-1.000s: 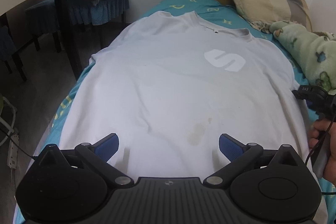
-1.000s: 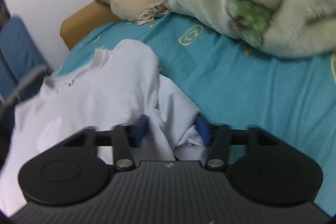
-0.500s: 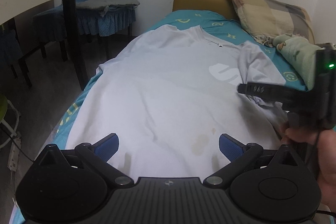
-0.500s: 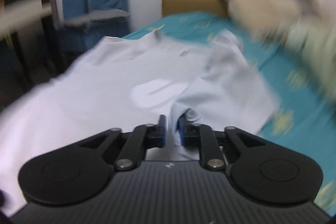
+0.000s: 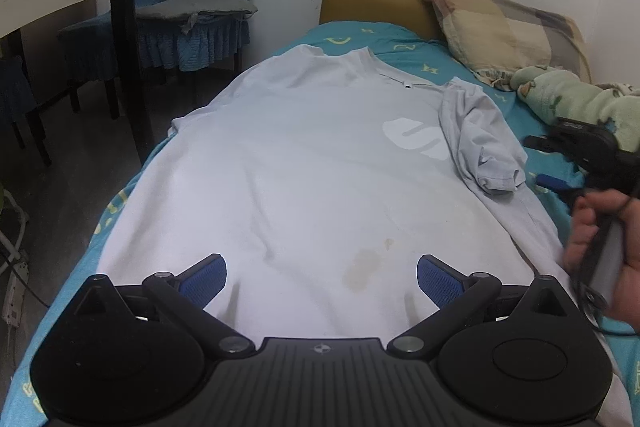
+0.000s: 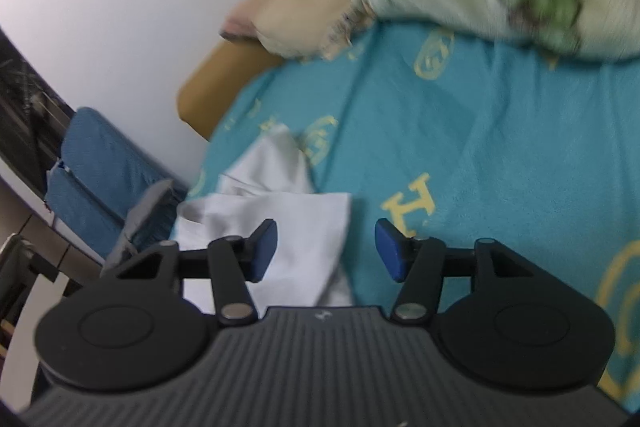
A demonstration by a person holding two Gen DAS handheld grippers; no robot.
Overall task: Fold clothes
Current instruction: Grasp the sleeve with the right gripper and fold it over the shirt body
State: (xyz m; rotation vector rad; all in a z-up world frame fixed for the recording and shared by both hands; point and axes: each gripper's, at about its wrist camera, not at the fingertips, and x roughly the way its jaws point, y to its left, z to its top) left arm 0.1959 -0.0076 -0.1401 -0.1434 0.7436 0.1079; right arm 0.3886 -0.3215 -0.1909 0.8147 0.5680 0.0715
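One white T-shirt [image 5: 288, 171] lies flat on the bed [image 5: 516, 107], its sleeve [image 5: 478, 143] folded inward near the right edge. Left gripper [image 5: 322, 277] stands wide apart, empty. Right gripper [image 6: 326, 249] is opening, nothing clamped between its jaws.

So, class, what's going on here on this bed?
A person is folding a white T-shirt spread on the teal bedsheet. Its right sleeve lies folded in over the chest. The right tool, jaws opening with nothing between them, is off to the side. The left tool hovers open over the hem.
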